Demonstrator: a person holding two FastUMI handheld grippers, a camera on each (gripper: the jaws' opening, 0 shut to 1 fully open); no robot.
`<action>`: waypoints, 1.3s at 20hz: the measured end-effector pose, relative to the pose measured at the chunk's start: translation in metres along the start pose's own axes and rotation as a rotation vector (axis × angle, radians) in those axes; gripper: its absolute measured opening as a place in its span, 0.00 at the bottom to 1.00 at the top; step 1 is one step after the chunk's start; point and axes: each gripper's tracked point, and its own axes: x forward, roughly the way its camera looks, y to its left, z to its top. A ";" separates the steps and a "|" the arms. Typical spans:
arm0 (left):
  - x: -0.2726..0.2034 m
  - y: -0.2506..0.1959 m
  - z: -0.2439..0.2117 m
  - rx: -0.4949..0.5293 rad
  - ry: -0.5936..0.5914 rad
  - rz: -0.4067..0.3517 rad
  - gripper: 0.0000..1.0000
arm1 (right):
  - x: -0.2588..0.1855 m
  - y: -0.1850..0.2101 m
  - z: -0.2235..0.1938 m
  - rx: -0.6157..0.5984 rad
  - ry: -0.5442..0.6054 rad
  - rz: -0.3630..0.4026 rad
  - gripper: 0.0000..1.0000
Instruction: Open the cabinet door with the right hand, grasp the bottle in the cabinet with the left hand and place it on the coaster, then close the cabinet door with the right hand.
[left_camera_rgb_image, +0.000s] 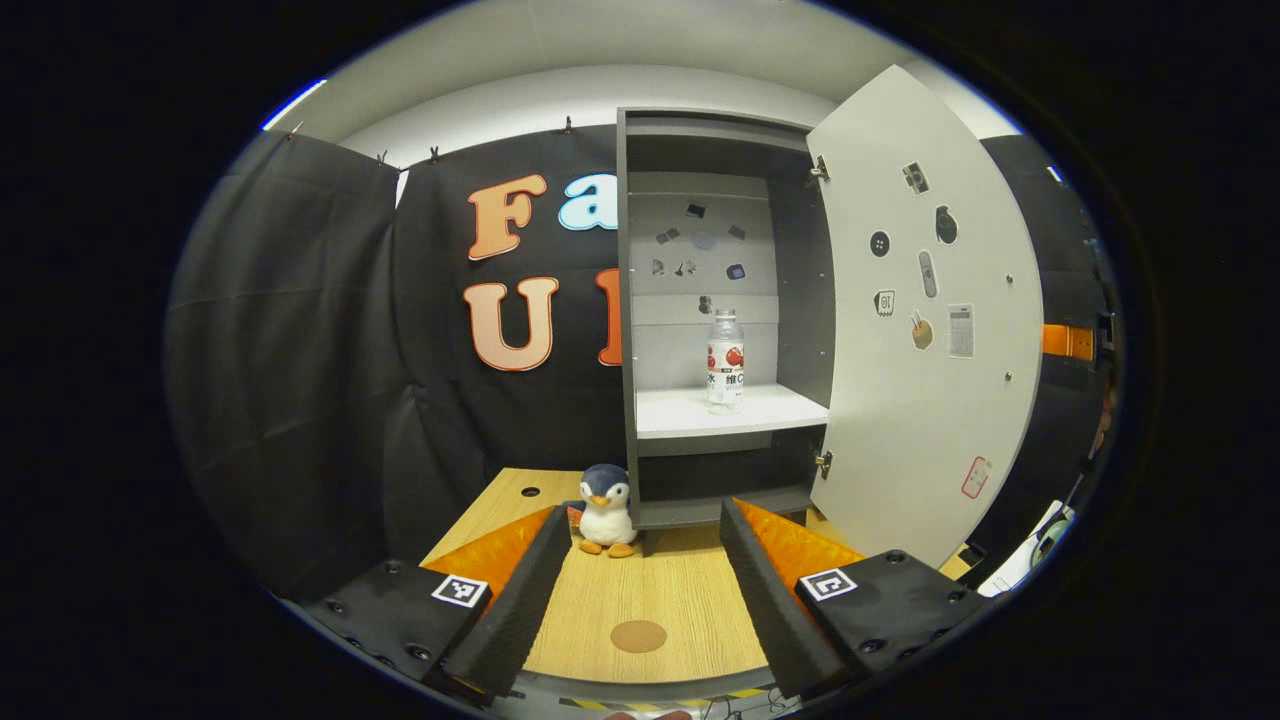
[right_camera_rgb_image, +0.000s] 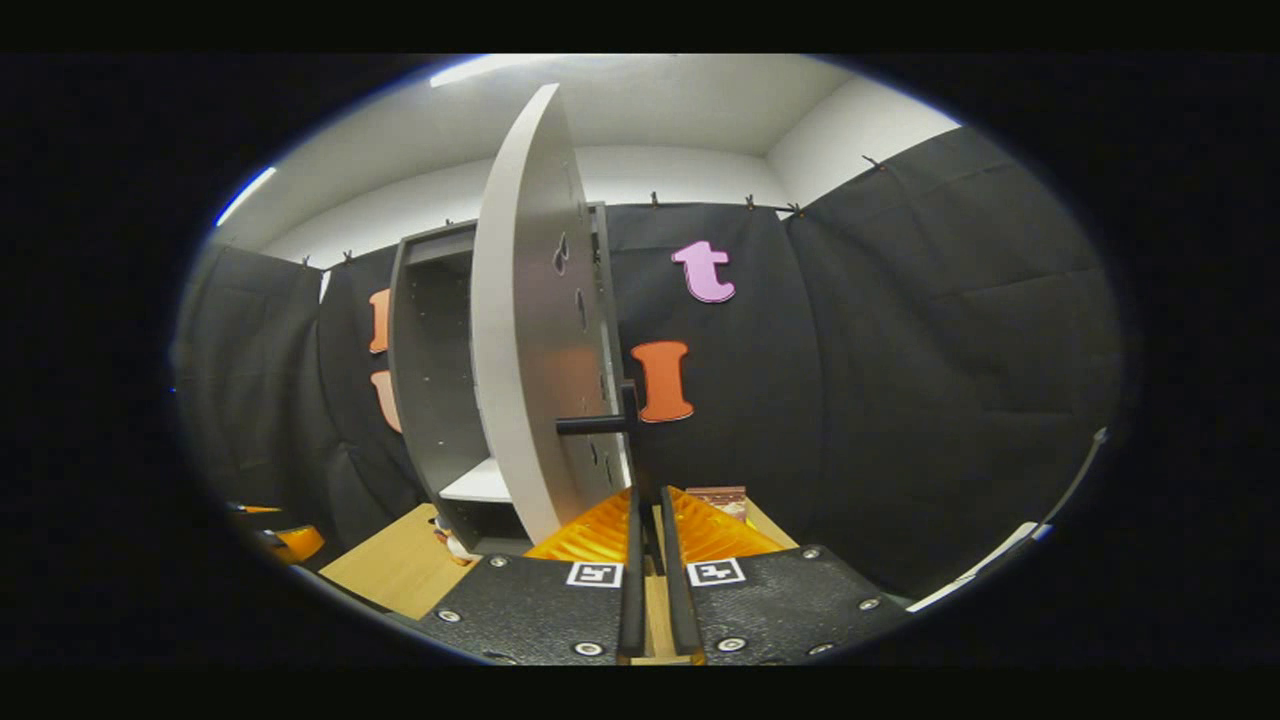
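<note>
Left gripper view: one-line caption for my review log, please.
Open left gripper faces the open cabinet door, bottle upright on the shelf, coaster bare on the table.

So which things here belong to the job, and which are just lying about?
Job:
- cabinet door, open
- door handle
- bottle, upright on the shelf
- coaster on the table
- left gripper
- right gripper

Lying about:
- penguin plush
</note>
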 end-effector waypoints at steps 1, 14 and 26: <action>-0.001 0.000 0.002 0.001 -0.005 0.003 0.98 | -0.004 -0.002 0.001 -0.003 -0.012 -0.005 0.10; 0.039 -0.005 0.015 0.005 -0.014 -0.011 0.98 | -0.034 0.048 0.014 0.084 -0.057 0.106 0.17; 0.220 -0.066 0.062 -0.002 -0.110 -0.179 1.00 | 0.014 0.078 -0.010 0.093 0.001 0.056 0.48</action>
